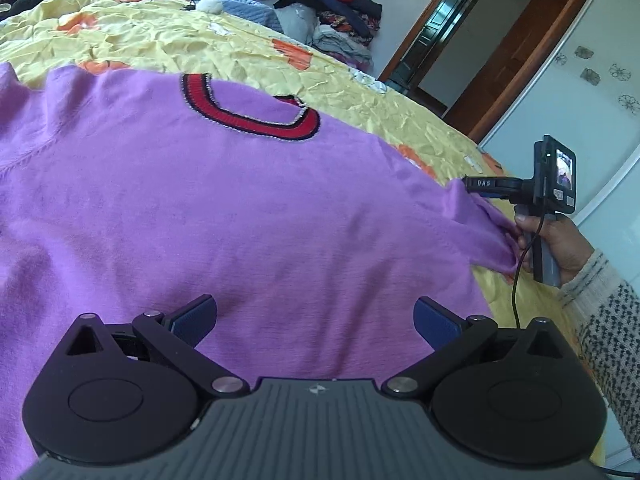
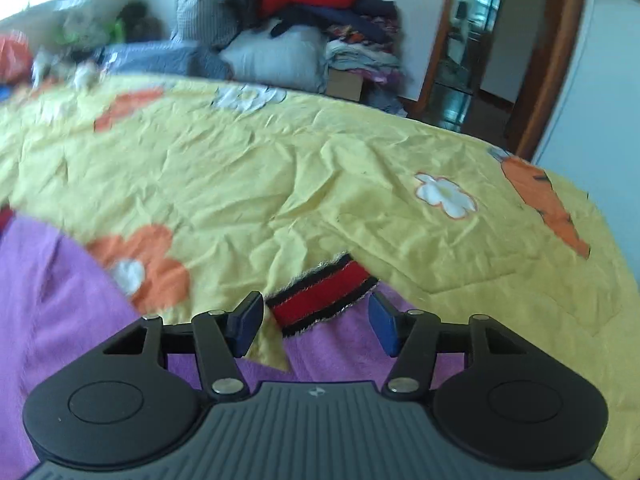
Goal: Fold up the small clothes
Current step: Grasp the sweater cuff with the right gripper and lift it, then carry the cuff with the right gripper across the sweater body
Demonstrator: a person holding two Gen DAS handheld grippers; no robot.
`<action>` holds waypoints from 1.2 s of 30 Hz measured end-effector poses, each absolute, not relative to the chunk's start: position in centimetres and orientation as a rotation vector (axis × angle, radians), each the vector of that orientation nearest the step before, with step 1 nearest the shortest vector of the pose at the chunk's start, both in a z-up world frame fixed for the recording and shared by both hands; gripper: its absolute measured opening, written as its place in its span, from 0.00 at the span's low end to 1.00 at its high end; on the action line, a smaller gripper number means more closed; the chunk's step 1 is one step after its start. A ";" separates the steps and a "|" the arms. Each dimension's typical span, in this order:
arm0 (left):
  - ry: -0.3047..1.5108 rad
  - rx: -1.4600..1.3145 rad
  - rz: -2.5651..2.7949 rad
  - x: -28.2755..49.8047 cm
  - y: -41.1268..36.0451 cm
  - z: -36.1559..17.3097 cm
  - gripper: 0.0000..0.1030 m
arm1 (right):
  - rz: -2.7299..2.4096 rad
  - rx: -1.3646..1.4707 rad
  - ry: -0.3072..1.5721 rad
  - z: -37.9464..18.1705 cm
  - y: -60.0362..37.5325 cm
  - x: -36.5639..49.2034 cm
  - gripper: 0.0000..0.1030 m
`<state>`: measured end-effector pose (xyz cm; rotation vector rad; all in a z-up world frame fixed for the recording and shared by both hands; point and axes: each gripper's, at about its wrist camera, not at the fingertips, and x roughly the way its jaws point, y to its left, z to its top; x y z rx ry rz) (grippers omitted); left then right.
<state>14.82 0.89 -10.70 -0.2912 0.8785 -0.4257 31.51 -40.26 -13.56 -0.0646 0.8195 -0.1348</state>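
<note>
A purple sweater (image 1: pixel 224 200) with a red-and-black striped collar (image 1: pixel 256 114) lies spread flat on a bed covered by a yellow bedspread (image 1: pixel 224 46) printed with orange and white shapes. Its right sleeve runs out toward the bed's edge and ends in a red-and-black striped cuff (image 2: pixel 320 296).

The left gripper (image 1: pixel 315 322) hovers over the lower body of the sweater, its blue-padded fingers (image 1: pixel 196 320) spread wide with only flat purple cloth below them; it grips nothing.

The right gripper (image 2: pixel 316 322) is at the sleeve end. In its own view the striped cuff lies in the gap between its blue pads (image 2: pixel 248 322), which stand partly apart, the cuff narrower than the gap, so they are not pressing on it. From the left wrist view, the right gripper (image 1: pixel 466 184) meets the bunched sleeve tip, held by the person's hand (image 1: pixel 556 244) in a patterned knit sleeve (image 1: pixel 608 328).

Beyond the bed, stacked clothes (image 2: pixel 320 4) pile against the wall beside a wooden door frame (image 2: pixel 560 60).
</note>
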 end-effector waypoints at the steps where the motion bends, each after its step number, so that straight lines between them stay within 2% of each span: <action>1: 0.883 -0.296 -0.427 15.0 1.0 -10.8 1.00 | -0.144 -0.071 0.840 -13.9 -40.2 31.8 0.56; 3: 0.896 -0.295 -0.420 15.3 1.0 -11.0 1.00 | -0.121 -0.050 0.838 -13.9 -40.6 32.1 0.55; 4: 0.900 -0.293 -0.412 15.4 1.0 -11.0 1.00 | -0.127 -0.042 0.839 -13.8 -41.0 32.2 0.37; 5: 0.901 -0.295 -0.406 15.4 1.0 -11.0 1.00 | -0.139 -0.025 0.843 -13.7 -41.4 32.2 0.12; 7: 0.903 -0.301 -0.400 15.4 1.2 -11.0 1.00 | -0.150 0.020 0.852 -13.4 -42.4 32.2 0.07; 15: 0.888 -0.367 -0.401 14.1 2.6 -10.5 1.00 | -0.214 0.284 0.709 -9.0 -48.3 27.2 0.06; 25: 0.886 -0.373 -0.334 12.1 4.6 -9.8 1.00 | -0.194 0.406 0.395 4.4 -53.1 18.7 0.05; 30: 0.881 -0.367 -0.329 11.0 5.0 -9.5 1.00 | -0.083 0.384 0.303 9.1 -51.6 17.5 0.05; 36: 0.861 -0.366 -0.332 9.7 5.5 -9.0 1.00 | 0.069 0.393 0.339 9.1 -44.7 19.9 0.06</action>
